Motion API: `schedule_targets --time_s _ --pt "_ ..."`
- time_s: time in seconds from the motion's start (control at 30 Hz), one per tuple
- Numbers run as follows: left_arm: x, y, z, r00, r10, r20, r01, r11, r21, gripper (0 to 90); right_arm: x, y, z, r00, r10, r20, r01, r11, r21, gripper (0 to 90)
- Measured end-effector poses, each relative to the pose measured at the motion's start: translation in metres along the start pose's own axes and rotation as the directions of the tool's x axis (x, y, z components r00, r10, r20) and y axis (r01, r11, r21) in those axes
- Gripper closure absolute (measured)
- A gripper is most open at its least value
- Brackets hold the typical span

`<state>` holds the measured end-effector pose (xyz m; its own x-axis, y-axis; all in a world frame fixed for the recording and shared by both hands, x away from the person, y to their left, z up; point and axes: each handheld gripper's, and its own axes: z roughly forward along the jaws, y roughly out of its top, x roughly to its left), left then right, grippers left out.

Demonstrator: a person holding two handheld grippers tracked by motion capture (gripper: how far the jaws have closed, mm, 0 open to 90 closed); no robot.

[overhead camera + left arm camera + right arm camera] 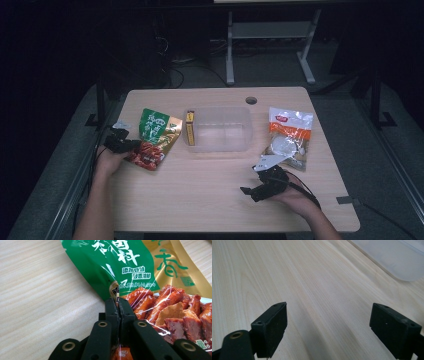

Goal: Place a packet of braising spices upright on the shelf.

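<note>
Snack pouch of glossy green-and-gold foil printed with red meat pieces (156,138) is lying flat on the pale wooden counter (210,195), just left of the clear rectangular plastic bin (220,129). I am clamping my left gripper (117,305) on its near left edge, jaws pressed together on the foil. My right gripper (328,327) is hovering over bare counter with jaws spread wide, holding nothing. A slim yellow box (190,128) is already standing inside the bin's left end; a white-and-orange transparent packet (289,136) is waiting on the right. I am judging the packing as barely under way: pouch gripped but not lifted, packet untouched. The pouch's long axis is running diagonally, green top pointing away toward the far edge, red bottom toward me.
</note>
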<state>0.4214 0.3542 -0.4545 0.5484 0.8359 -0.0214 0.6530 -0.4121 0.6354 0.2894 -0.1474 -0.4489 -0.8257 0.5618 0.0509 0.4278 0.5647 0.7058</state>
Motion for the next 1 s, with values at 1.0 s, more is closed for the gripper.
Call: schedule_targets --time_s 1.0 --pt "-0.007 -0.014 -0.094 0.9972 -0.001 0.075 0.013 0.9874 -0.158 89.8 -0.006 0.002 -0.011 0.9975 0.038 -0.059 -0.04 0.999 -0.022 13.0"
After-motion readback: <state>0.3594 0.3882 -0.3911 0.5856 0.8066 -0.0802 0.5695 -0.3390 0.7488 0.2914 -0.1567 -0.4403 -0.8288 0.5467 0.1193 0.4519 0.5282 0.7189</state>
